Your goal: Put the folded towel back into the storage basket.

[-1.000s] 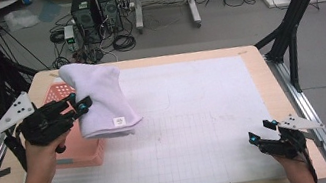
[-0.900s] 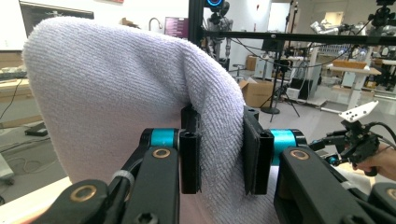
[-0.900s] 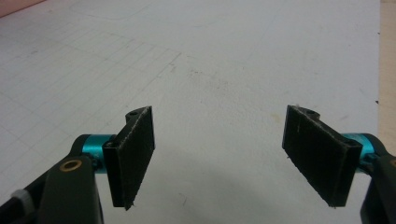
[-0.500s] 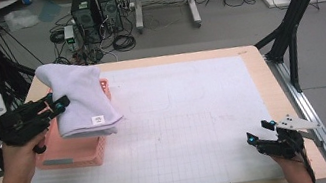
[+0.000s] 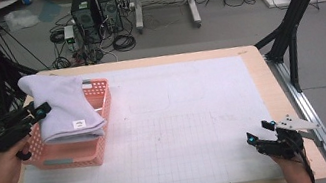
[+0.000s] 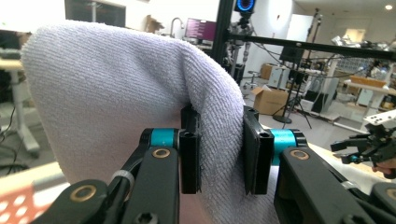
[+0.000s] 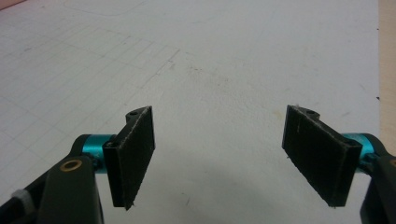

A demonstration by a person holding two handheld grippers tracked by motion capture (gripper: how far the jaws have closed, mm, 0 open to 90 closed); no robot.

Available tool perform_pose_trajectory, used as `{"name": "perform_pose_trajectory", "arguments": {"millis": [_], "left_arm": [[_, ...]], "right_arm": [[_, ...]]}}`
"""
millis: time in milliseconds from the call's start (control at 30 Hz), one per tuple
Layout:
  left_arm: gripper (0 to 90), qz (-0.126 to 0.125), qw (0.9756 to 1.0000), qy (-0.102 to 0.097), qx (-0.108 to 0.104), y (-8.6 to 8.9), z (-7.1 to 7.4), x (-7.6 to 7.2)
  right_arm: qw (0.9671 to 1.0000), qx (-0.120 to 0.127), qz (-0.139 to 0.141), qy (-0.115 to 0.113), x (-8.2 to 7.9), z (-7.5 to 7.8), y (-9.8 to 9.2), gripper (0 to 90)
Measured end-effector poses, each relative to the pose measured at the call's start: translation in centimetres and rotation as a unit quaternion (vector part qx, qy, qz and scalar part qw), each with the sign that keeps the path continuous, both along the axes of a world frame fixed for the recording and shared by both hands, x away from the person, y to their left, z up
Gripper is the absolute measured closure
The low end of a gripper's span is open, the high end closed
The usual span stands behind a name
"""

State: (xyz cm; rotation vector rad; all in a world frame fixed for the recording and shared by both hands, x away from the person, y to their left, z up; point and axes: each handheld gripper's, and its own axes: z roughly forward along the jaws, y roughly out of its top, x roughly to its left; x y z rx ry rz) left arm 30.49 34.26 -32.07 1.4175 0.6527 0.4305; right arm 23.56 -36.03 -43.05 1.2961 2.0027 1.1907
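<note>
The towel (image 5: 63,109) is looking like soft, fuzzy cloth. The basket (image 5: 92,154) is looking like shiny plastic. The table (image 5: 269,70) is showing a matt wood edge.

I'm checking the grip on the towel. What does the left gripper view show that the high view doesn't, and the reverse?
Left gripper view alone: the two black fingers pressing a fold of the towel between them. High view alone: the pink basket under the towel, at the left end of the table, and the person's forearms. Both share: the towel held by the left gripper, and the right gripper off at a distance.
</note>
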Motion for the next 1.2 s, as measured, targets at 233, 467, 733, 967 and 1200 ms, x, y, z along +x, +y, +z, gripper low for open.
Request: {"name": "perform_pose_trajectory", "arguments": {"millis": [233, 467, 733, 967, 1200], "left_arm": [[71.6, 0.008, 0.9993, 0.035, 0.009, 1.5, -2.4, 0.6], [71.0, 0.017, 0.9963, 0.078, 0.031, 1.7, -4.1, 1.4], [70.9, 0.028, 0.9953, 0.088, 0.028, 2.3, -4.4, 1.7], [70.4, 0.045, 0.9910, 0.114, 0.054, 3.2, -4.7, 1.8], [65.5, 0.063, 0.9801, 0.173, 0.074, 3.3, -5.3, 2.1]], "right_arm": [[1.0000, -0.002, 0.001, 0.002, 0.1, -0.1, 0.3, 24.5], [1.0000, -0.004, 0.005, 0.004, 0.2, -0.1, 0.5, 24.5], [1.0000, -0.004, 0.005, 0.003, 0.1, -0.1, 0.5, 24.7], [1.0000, -0.002, 0.003, 0.005, 0.1, -0.1, 0.4, 24.8], [1.0000, -0.003, 0.005, 0.004, 0.1, -0.1, 0.6, 24.8]]}}
